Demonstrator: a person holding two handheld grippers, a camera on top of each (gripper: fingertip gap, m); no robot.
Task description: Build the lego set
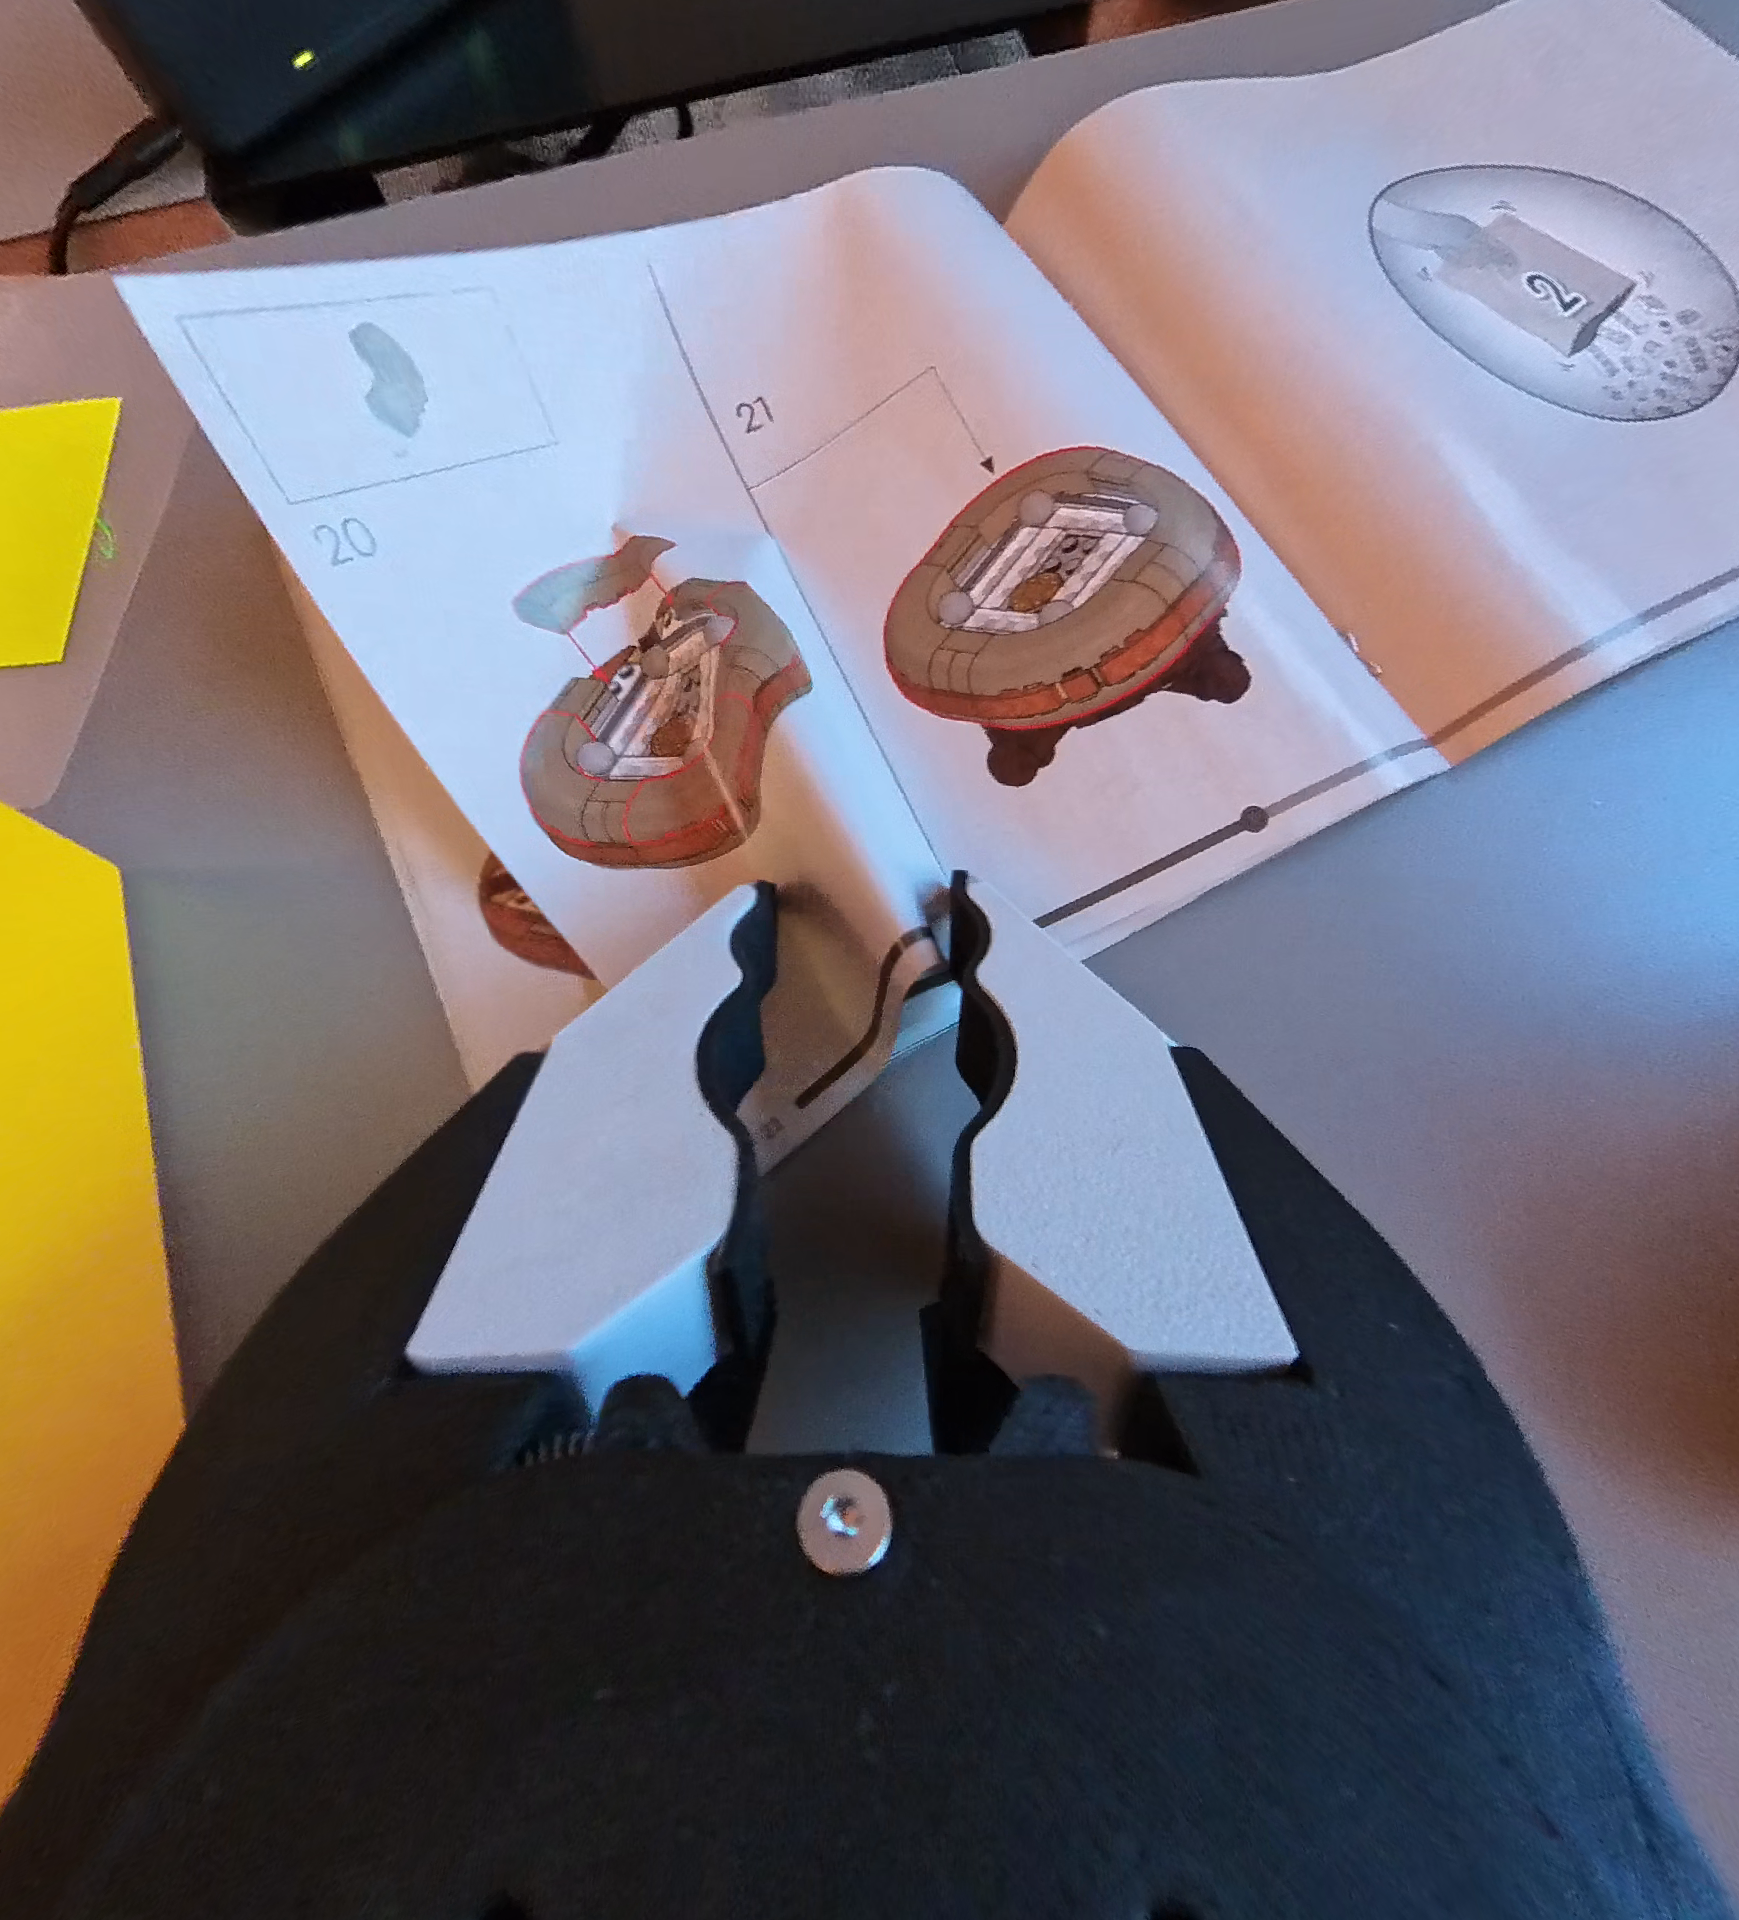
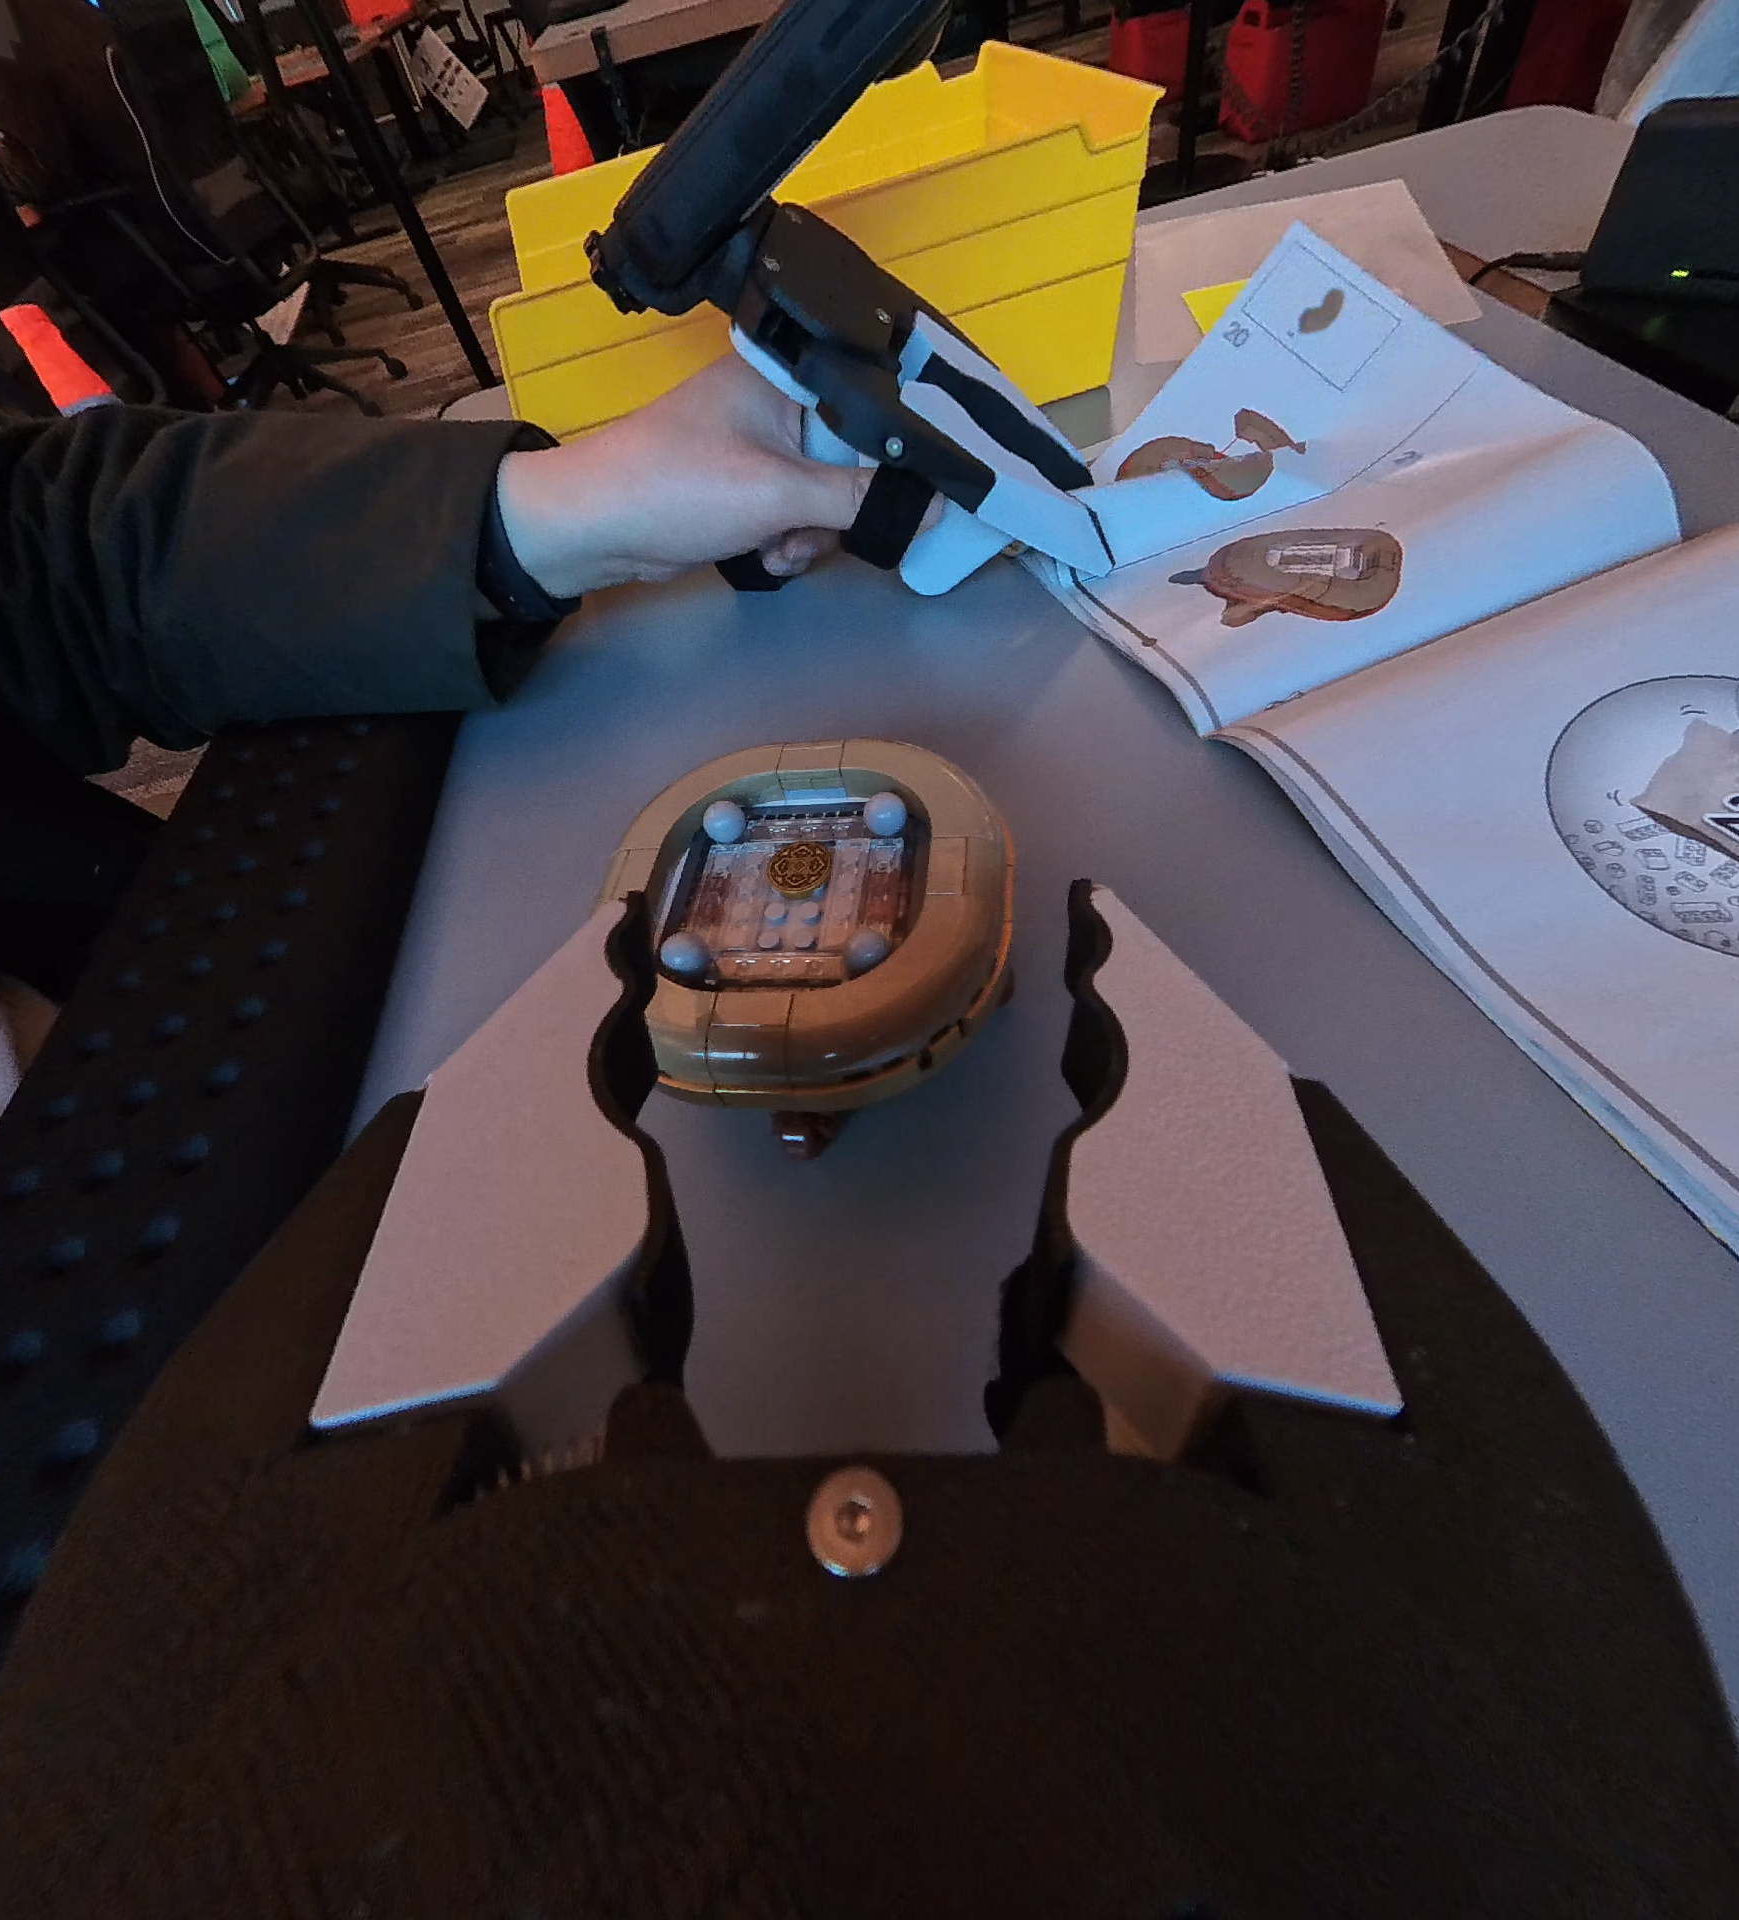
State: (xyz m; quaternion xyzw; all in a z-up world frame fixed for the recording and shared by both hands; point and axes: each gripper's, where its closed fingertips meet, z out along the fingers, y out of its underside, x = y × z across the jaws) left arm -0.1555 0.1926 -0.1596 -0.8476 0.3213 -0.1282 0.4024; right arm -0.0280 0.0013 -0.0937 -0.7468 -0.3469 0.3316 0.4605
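A tan, rounded lego model (image 2: 823, 997) with a grey studded centre and a gold round tile stands on the grey table (image 2: 1208, 1195). My right gripper (image 2: 854, 904) is open, with its fingers either side of the model's near half and not touching it. An instruction booklet (image 2: 1467, 831) lies open to the right. My left gripper (image 1: 863, 891) has narrowed on the lower corner of the booklet's page (image 1: 636, 520) and holds it curled up off the stack. The left gripper also shows in the right wrist view (image 2: 1093, 530), held by a hand (image 2: 657, 488).
A yellow bin (image 2: 1000, 208) stands behind the left gripper and shows at the left of the left wrist view (image 1: 13, 1143). A yellow note (image 1: 3, 530) lies by the booklet. A black device (image 2: 1717, 208) sits at the back right. A black studded mat (image 2: 169, 1039) borders the table's left.
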